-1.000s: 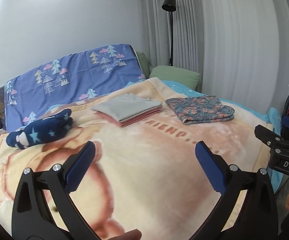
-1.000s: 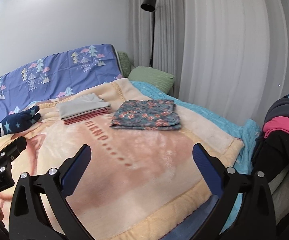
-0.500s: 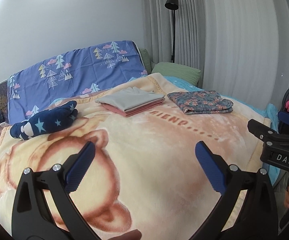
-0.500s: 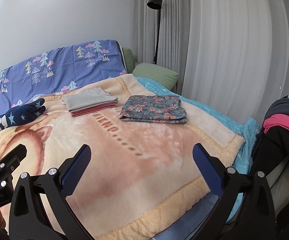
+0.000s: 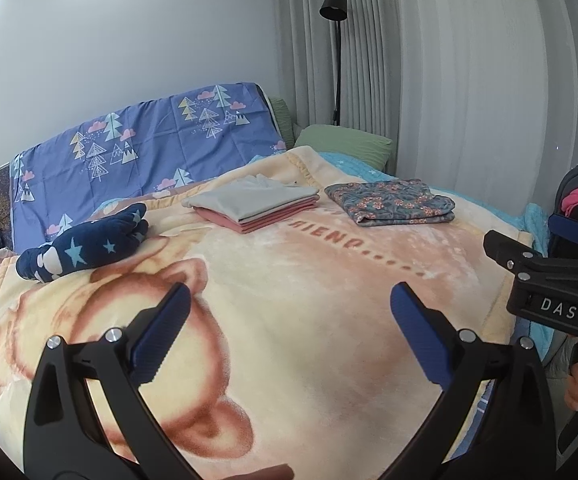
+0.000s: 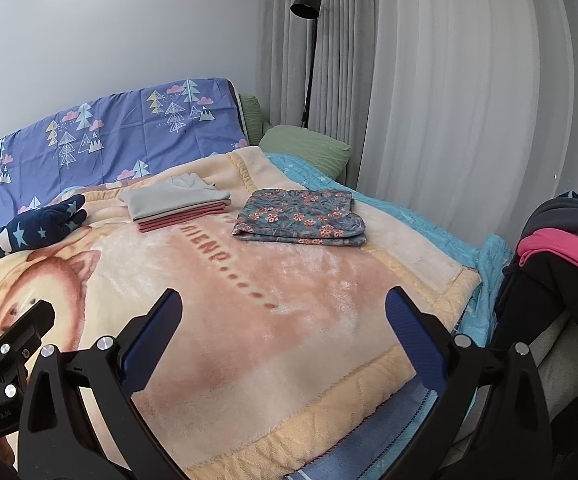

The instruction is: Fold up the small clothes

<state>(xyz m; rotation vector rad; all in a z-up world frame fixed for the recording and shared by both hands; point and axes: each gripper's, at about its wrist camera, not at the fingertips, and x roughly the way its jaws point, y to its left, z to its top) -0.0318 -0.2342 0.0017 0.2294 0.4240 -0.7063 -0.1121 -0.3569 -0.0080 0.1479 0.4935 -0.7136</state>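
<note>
Both grippers gape empty: left gripper [image 5: 289,338], right gripper [image 6: 281,334]. Unfolded clothes heap [image 6: 557,248] lies rightward (nearer right gripper), off the bed [image 6: 249,320].

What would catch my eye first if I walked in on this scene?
Probably the big cream blanket printed with an animal face, spread across the bed. On its far side lie a neat grey and pink folded stack, a folded floral garment to its right, and a navy star-print bundle to its left. In the foreground, each open hand-held gripper hovers empty above the blanket.
</note>
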